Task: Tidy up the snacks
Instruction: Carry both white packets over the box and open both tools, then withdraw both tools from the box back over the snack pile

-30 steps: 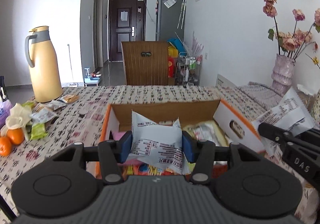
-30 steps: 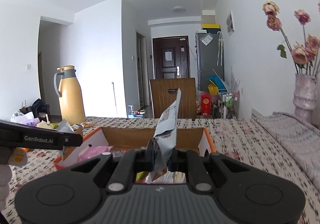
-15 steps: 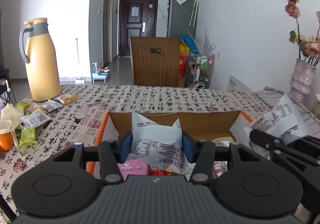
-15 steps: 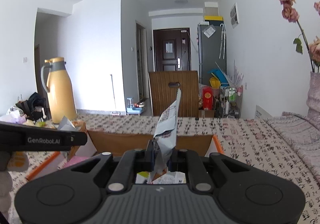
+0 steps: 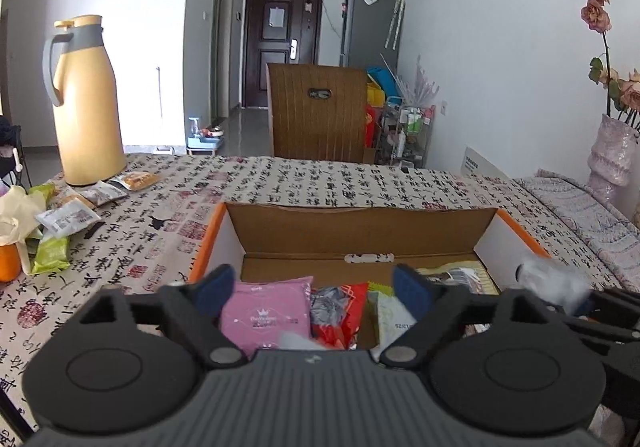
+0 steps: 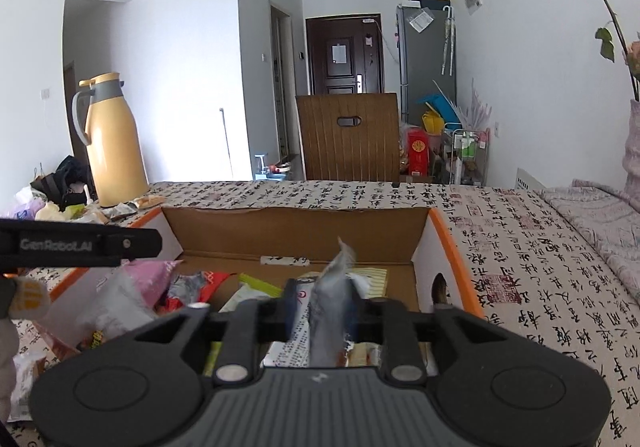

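Both grippers hang over the box (image 5: 360, 235). The left gripper (image 5: 314, 287) is opening, nothing between its jaws. The right gripper (image 6: 320, 305) is opening around a packet (image 6: 328, 311) at six o'clock. Released upright, it may tip against the wall at three o'clock.

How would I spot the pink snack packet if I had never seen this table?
Find the open cardboard box with orange edges on the patterned tablecloth. Inside, at its left side, lies the pink packet, flat, beside a red wrapper. It is the only pink one there.
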The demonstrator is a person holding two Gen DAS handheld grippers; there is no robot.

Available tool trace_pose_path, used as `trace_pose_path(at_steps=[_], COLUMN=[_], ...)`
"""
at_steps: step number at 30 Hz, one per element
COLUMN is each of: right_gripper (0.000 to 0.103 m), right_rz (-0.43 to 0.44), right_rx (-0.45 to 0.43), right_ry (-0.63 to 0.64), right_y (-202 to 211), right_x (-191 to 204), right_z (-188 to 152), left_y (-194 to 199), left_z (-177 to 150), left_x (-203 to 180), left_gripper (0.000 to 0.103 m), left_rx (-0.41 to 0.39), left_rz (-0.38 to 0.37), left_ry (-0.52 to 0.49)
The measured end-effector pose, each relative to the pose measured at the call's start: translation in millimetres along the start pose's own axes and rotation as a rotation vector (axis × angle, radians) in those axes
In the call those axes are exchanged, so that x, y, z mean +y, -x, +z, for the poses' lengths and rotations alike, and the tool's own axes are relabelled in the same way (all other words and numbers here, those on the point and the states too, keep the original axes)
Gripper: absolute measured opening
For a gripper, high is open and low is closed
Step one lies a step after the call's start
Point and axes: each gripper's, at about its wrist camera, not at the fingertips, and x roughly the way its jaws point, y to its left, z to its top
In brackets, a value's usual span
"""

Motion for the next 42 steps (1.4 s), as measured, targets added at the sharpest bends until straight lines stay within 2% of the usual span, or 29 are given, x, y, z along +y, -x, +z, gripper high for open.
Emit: trace_pose_path(at_steps=[1, 4, 7, 18, 26, 34, 42], right_gripper=[0.053, 0.088, 0.103, 0.103, 0.103, 0.103, 0.103], right_rz=[-0.002, -0.019, -0.03, -0.043, -0.052, -0.064, -0.074], right_rx=[-0.004, -0.023, -0.034, -0.041, -0.076, -0.091, -0.079], right_ry=[0.0, 0.001, -0.003, 0.014, 0.031, 0.033, 0.028], right_y=[0.7, 4.1, 5.9, 10.3, 37.0, 72.7, 99.6], right_x=[-0.4, -1.1, -1.2, 3.2, 9.8, 9.9, 9.0], right_z=[-0.4, -0.6, 0.6, 4.5, 12.9, 7.7, -7.0], left_y=[1.8, 5.2, 5.0, 11.5, 42.8, 73.3, 92.6], left_z=[0.0, 1.6, 2.7, 7.1, 14.5, 4.4, -20.3], left_x=[0.4, 1.8, 3.1, 3.0, -0.6, 1.4, 15.0], left_gripper=[0.102, 0.103, 0.103, 0.103, 0.103, 0.103, 0.103], left_rx=[-0.008, -0.019, -0.015, -0.012, -0.044, -0.057, -0.029], left_rz=[0.002, 0.0, 0.005, 0.008, 0.005, 0.004, 0.018], left_ry=[0.003, 0.017, 0.028, 0.042, 0.033, 0.018, -0.001])
